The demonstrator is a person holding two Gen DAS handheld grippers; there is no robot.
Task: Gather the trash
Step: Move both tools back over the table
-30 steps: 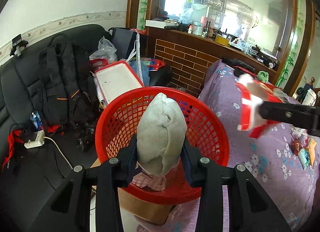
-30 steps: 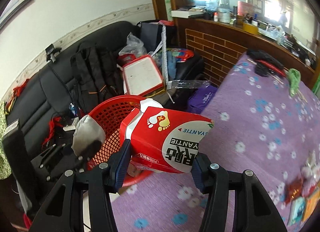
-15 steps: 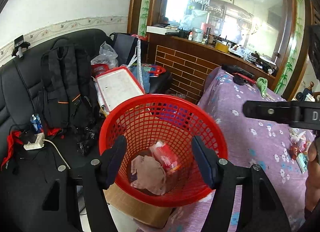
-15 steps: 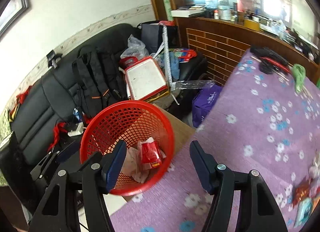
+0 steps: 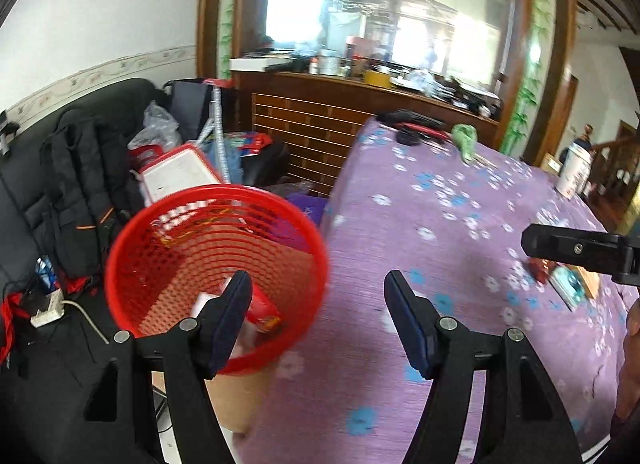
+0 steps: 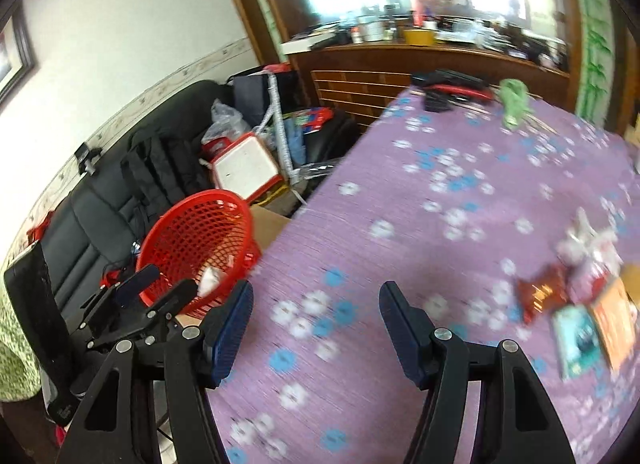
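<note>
No text, label or number is legible on any item in either view; both are blurred.

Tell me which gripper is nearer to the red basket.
Left. The left gripper sits at the red basket, its left finger over the rim. The right gripper is farther off, above the purple tablecloth. Both are empty.

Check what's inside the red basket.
Red basket holds a red packet and white scraps. The left claw finger covers part of the bottom.
</note>
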